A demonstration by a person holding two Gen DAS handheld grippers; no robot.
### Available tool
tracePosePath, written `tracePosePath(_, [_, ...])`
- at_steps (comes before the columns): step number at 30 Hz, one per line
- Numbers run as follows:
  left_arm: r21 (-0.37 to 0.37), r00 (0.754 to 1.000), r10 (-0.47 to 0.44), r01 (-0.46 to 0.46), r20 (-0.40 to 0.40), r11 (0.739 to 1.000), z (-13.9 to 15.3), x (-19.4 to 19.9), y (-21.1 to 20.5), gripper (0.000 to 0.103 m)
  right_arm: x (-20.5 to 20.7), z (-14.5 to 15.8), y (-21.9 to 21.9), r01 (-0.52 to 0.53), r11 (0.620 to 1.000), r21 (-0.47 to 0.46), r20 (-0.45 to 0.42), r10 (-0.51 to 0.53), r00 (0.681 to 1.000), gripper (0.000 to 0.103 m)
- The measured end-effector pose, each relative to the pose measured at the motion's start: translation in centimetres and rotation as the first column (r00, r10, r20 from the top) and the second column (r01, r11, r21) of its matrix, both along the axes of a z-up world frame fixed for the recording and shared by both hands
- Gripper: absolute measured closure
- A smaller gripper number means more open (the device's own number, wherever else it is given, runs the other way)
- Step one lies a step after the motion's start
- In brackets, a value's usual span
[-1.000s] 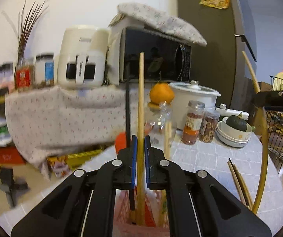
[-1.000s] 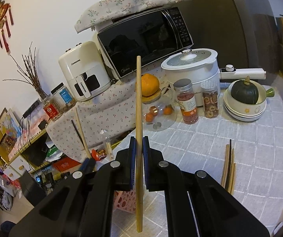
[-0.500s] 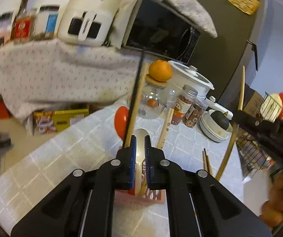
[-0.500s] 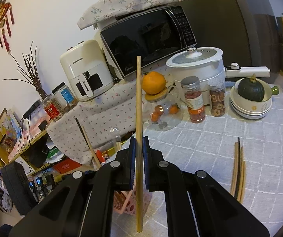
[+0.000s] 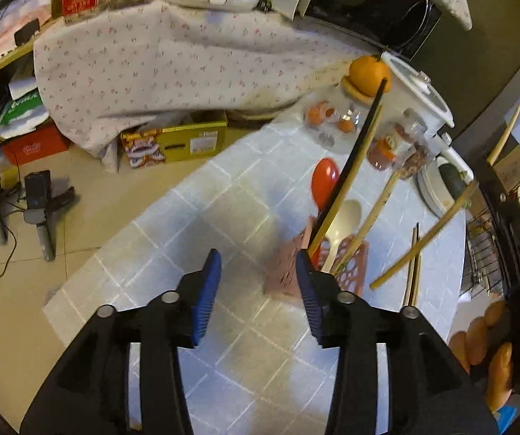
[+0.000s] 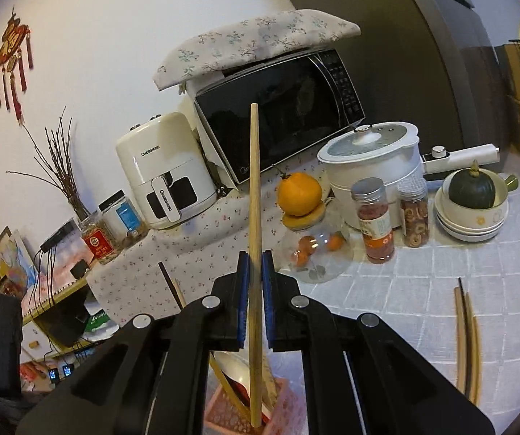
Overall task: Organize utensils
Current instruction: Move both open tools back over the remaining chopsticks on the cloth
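A pink perforated utensil holder (image 5: pixel 289 272) stands on the white tiled tablecloth and holds a red spoon (image 5: pixel 323 181), a cream spoon (image 5: pixel 345 217), a black chopstick (image 5: pixel 354 152) and wooden chopsticks. My left gripper (image 5: pixel 258 279) is open and empty, just in front of the holder. My right gripper (image 6: pixel 255 272) is shut on a wooden chopstick (image 6: pixel 254 188), held upright with its lower tip over the holder (image 6: pixel 223 413); the same chopstick slants in at the right of the left wrist view (image 5: pixel 430 232). Loose chopsticks (image 6: pixel 466 337) lie on the cloth at the right.
A glass jar with an orange on top (image 6: pixel 307 232), two spice jars (image 6: pixel 376 221), a white cooker (image 6: pixel 372 166) and stacked bowls with a squash (image 6: pixel 472 203) stand at the table's back. Microwave (image 6: pixel 281 108) and air fryer (image 6: pixel 164 174) sit behind. The table's left edge (image 5: pixel 122 224) drops to the floor.
My left gripper has opened, let go of the chopstick in the holder and drawn back and up. My right gripper has brought its chopstick over the holder.
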State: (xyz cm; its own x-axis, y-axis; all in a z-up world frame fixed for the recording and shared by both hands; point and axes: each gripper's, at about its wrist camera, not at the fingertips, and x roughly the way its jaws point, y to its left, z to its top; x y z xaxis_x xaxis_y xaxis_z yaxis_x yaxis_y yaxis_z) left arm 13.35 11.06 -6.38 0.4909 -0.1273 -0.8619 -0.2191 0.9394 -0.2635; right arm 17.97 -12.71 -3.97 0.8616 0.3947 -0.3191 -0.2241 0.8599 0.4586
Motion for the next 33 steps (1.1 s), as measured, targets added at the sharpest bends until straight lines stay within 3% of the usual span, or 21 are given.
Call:
tracePosePath(8, [-0.113,0.999,0.022,-0.027,-0.041,0.993,-0.1,0.4,1.6,0.060,-0.4,-2.0,3.8,-0.002,0.994,-0.108,0.034,0.006,0.999,0.095])
tracePosePath(12, [-0.122,0.999,0.024,-0.029,-0.044,0.992,-0.1,0.4,1.5,0.060,-0.8,-2.5,4.7,-0.035,0.987,-0.159,0.023,0.039,0.999,0.095])
tracePosePath(16, [-0.132,0.999,0.007,-0.013,-0.049,0.991,-0.1,0.4,1.0,0.060,-1.0,-1.8,4.0,-0.068,0.987,-0.147,-0.003,0.068,0.998,0.093])
tracePosePath(21, [-0.113,1.000,-0.012,0.009,-0.029,0.994,0.4,0.2,0.2,0.060,-1.4,0.1,0.8,-0.048,0.990,-0.132,-0.031,0.045,0.999,0.089])
tracePosePath(25, [-0.079,0.998,-0.059,0.058,-0.005,0.995,0.9,0.1,-1.8,0.060,-1.3,1.4,-2.9,-0.009,0.993,-0.114,-0.081,-0.001,0.997,0.075])
tracePosePath(33, [0.028,0.982,-0.180,0.179,0.049,0.983,2.0,-0.5,-7.5,0.060,-2.4,3.1,-10.3,0.052,0.990,-0.130,-0.205,-0.078,0.976,0.074])
